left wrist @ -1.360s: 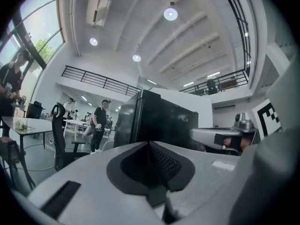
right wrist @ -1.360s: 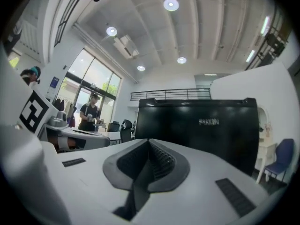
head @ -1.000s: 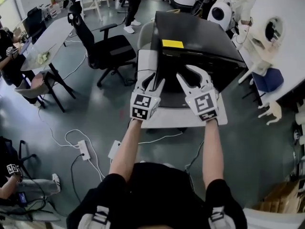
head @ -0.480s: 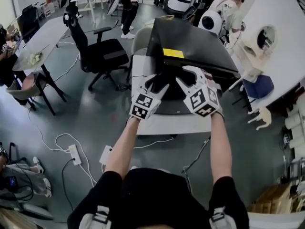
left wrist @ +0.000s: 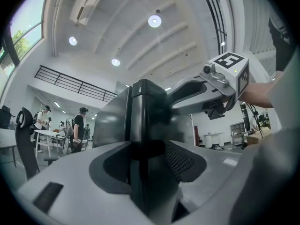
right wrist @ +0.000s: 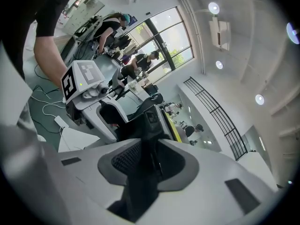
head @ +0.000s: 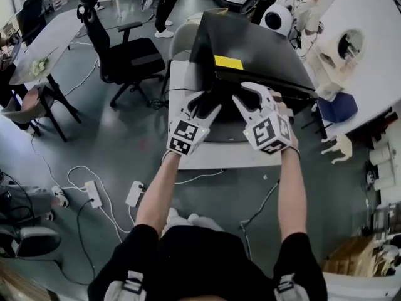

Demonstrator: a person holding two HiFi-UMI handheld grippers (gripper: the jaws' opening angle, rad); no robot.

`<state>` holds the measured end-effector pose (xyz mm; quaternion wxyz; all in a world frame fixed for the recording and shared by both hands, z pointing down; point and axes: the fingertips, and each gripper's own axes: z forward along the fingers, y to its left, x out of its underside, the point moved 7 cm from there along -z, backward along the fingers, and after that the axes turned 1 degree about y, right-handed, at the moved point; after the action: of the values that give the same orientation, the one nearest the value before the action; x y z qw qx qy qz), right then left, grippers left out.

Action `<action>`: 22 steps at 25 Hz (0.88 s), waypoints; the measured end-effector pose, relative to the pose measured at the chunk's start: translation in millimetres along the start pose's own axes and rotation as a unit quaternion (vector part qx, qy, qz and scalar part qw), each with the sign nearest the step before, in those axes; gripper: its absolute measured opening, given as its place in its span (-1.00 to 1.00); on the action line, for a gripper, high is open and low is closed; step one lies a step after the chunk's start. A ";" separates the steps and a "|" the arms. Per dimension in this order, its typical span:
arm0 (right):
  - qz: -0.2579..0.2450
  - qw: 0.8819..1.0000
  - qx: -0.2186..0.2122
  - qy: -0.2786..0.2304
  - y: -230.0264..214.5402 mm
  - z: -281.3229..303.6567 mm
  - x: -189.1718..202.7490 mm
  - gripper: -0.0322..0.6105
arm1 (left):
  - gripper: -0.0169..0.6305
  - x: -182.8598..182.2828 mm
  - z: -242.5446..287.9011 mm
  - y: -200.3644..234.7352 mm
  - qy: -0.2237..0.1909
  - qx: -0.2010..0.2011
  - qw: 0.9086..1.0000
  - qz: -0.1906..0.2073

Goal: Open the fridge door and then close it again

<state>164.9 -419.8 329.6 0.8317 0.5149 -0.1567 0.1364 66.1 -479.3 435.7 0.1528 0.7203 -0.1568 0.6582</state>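
Note:
A black fridge (head: 257, 42) with a yellow sticker (head: 228, 62) on its top stands on a white table (head: 216, 157). Both grippers are at its front face, side by side. My left gripper (head: 202, 109) holds its jaws wide apart, with the dark edge of the fridge door (left wrist: 146, 121) standing between them and not clamped. My right gripper (head: 252, 103) is closing its jaws on the same dark door edge (right wrist: 149, 125), which fills the gap between its pads. Each gripper view also shows the other gripper's marker cube (left wrist: 230, 65) (right wrist: 80, 79).
A black office chair (head: 128, 55) stands left of the fridge, with a grey desk (head: 47, 46) beyond it. Cables and a power strip (head: 93, 193) lie on the floor at the left. People and white machines (head: 279, 17) are at the back, and cardboard boxes (head: 366, 256) at the lower right.
Both hands stay at the fridge front. The right gripper's marker cube has rolled and its jaws have narrowed. The left gripper's fingers stand wider than a second ago.

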 end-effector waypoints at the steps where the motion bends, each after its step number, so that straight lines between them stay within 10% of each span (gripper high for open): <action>1: -0.002 1.000 0.003 -0.002 -0.3 0.7 0.0 -0.63 | -0.29 0.1 0.8 0.5 -0.002 -0.003 1.000 0.001; 12: -0.014 0.998 -0.012 -0.053 20.0 -33.8 4.8 -0.61 | -0.29 0.6 -29.5 -43.0 0.000 -0.046 0.999 0.011; 22: -0.068 0.987 -0.030 -0.144 64.6 -144.9 32.5 -0.58 | -0.36 -6.7 -89.1 -180.4 0.003 -0.117 0.993 0.029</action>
<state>186.9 -259.4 334.3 0.8230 0.5131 -0.2437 -0.0012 62.4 -278.0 434.2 0.2173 0.6908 -0.2527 0.6417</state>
